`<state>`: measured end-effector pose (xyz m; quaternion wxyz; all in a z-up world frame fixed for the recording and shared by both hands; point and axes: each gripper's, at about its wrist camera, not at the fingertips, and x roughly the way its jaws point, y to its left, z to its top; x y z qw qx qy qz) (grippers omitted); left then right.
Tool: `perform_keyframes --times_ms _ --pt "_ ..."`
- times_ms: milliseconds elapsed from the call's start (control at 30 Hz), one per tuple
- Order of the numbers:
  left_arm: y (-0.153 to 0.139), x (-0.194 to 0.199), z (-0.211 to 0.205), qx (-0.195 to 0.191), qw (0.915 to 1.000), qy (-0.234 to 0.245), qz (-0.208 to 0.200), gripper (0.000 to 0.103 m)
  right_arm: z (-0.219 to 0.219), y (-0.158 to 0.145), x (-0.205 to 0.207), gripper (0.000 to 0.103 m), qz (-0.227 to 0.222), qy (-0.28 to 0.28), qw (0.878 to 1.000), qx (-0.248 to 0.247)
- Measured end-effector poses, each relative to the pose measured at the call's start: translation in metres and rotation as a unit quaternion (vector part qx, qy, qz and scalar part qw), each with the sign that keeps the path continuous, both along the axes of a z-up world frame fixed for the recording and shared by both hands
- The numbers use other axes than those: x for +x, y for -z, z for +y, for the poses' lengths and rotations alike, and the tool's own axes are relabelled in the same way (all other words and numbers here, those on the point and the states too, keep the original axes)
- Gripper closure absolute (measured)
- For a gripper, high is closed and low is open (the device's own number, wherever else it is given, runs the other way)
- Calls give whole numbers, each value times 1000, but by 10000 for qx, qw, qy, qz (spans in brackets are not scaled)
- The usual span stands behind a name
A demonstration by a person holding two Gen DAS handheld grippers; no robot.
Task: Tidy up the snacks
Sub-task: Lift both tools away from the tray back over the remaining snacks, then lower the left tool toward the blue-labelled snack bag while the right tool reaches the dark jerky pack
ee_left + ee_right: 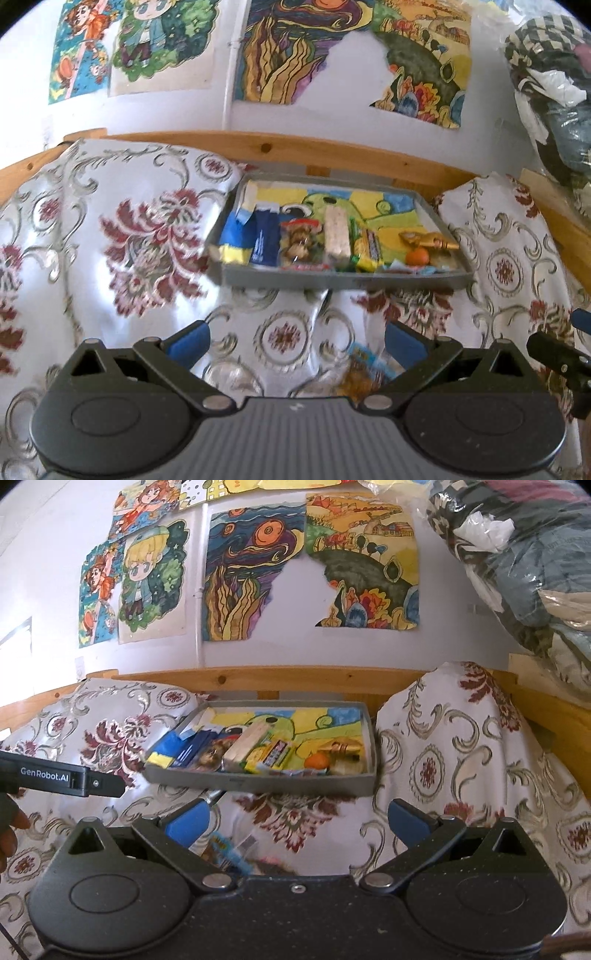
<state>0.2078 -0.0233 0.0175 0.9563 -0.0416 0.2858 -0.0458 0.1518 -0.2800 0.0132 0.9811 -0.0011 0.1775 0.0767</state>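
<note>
Both tongs spread wide, nothing pinched: left gripper (297,341) and right gripper (297,821) hover low over the floral cloth (110,229). Grey tray (258,783) sits at 12 o'clock, already mostly loaded: blue packets (264,240), a pale wafer bar (336,234), yellow packs (367,251), an orange sweet (417,256), gold wrappers (428,240). Judged well along; at least one loose snack packet (229,851) lies on the cloth at 6 o'clock, just under the grippers. Tray's far half is bare, room at 12–1 o'clock. Cloth-covered humps flank the tray at 9 and 3 o'clock; wooden rail (295,679) behind it limits overshoot.
</note>
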Motion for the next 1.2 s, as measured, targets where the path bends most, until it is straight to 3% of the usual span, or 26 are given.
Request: perform_keyframes --times_ms 700,1200 --pt "44 -57 16 -95 9972 -207 717 1 17 38 -42 1 1223 175 9921 -218" --pt "53 -58 25 6 9954 -345 890 0 20 50 -37 1 1389 99 9901 -196"
